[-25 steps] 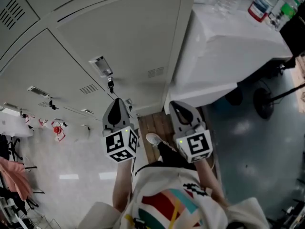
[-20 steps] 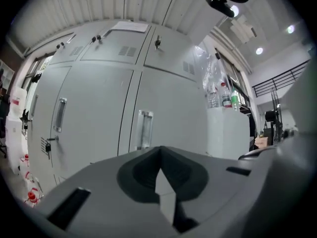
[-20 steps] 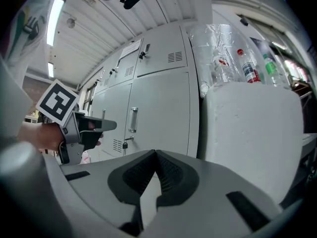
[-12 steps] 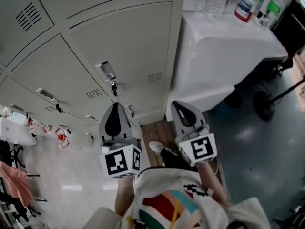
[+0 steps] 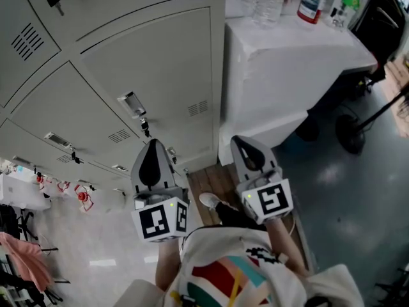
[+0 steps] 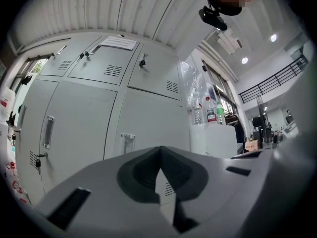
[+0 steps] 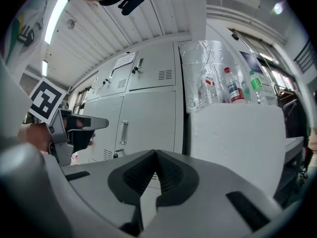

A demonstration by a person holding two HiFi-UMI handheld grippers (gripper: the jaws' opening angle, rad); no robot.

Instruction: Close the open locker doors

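Grey metal lockers (image 5: 153,62) fill the left and top of the head view, and every door in sight lies flush with its frame. A handle (image 5: 131,103) with a hanging key (image 5: 145,126) sits on the nearest door. My left gripper (image 5: 153,144) is held level in front of that door, apart from it, shut with nothing between its jaws. The left gripper view shows its jaws (image 6: 159,150) meeting before a door handle (image 6: 127,141). My right gripper (image 5: 240,142) is beside it, also shut and empty, facing the locker's edge (image 7: 181,113) and the table.
A white covered table (image 5: 287,62) stands against the lockers' right side, with several bottles (image 5: 265,2) on top. A strip of wood floor (image 5: 216,179) and the person's shoe (image 5: 207,201) lie below the grippers. A black stand base (image 5: 348,133) sits under the table at right.
Both grippers have risen toward the camera, the left one more, and it looks larger now. The lockers have shifted left in the view. Both jaws stayed shut.
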